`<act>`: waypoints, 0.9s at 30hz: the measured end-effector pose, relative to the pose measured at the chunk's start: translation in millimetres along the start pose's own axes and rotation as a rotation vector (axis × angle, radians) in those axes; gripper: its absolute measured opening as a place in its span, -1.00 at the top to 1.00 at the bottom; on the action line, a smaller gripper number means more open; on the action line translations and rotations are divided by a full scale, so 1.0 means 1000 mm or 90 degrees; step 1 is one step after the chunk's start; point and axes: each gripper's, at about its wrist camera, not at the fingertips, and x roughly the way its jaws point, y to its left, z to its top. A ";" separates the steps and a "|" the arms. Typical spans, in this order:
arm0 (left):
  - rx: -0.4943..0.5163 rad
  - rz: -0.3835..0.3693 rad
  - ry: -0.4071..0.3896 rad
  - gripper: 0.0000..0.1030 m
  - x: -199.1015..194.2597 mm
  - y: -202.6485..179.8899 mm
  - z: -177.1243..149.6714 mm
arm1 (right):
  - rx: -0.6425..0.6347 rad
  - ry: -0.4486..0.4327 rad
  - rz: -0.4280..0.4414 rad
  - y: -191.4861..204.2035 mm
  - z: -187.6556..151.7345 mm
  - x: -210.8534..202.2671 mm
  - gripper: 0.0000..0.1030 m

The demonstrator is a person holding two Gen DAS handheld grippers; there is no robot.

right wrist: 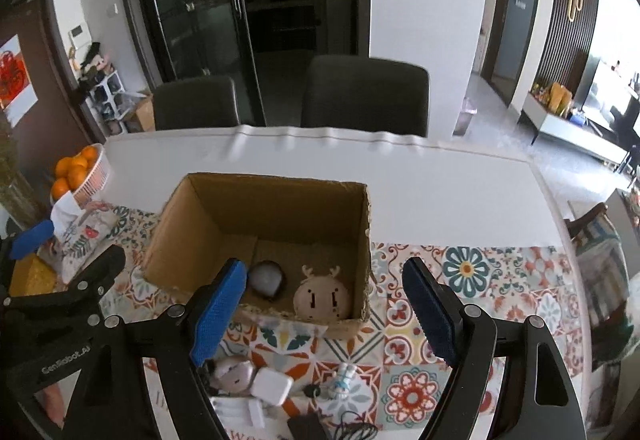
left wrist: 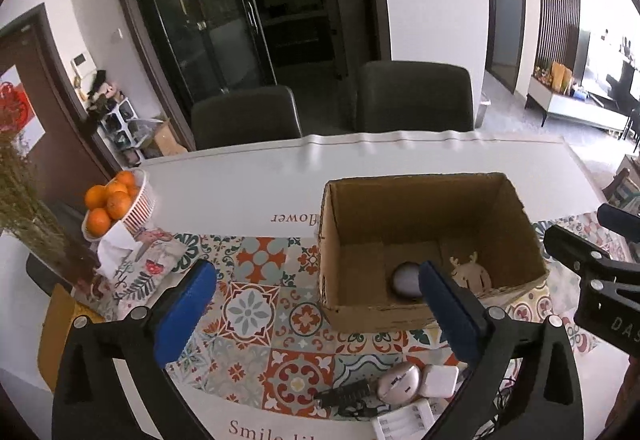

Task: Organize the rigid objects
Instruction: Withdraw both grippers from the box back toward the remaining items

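Observation:
An open cardboard box [left wrist: 420,304] [right wrist: 264,196] stands on the patterned tablecloth. Inside lie a grey round object [left wrist: 405,280] [right wrist: 267,279] and a wooden reindeer-face piece [left wrist: 471,274] [right wrist: 322,294]. Near the front edge lie a silver oval device [left wrist: 398,382] [right wrist: 236,374], a white charger block [left wrist: 440,380] [right wrist: 272,386], a black comb-like piece [left wrist: 346,393], a small figurine [right wrist: 344,380] and black cables [right wrist: 356,430]. My left gripper [left wrist: 316,316] is open and empty, left of the box front. My right gripper [right wrist: 324,314] is open and empty, just before the box.
A basket of oranges [left wrist: 116,202] [right wrist: 78,170] and a printed tissue pouch [left wrist: 136,264] [right wrist: 84,236] sit at the left. Dried flowers [left wrist: 28,200] stand at far left. Two dark chairs [left wrist: 414,98] [right wrist: 364,96] stand behind the table. A white strip piece [left wrist: 404,422] lies at the front.

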 end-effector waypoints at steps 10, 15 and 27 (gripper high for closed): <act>-0.020 -0.018 -0.013 -1.00 -0.039 -0.001 -0.043 | -0.009 -0.020 0.010 0.000 -0.046 -0.037 -0.57; -0.025 -0.014 0.002 -1.00 -0.041 -0.002 -0.067 | -0.013 -0.016 0.010 0.003 -0.069 -0.041 -0.57; -0.031 -0.006 0.058 -1.00 -0.033 -0.003 -0.115 | -0.046 0.039 0.038 0.010 -0.113 -0.025 -0.57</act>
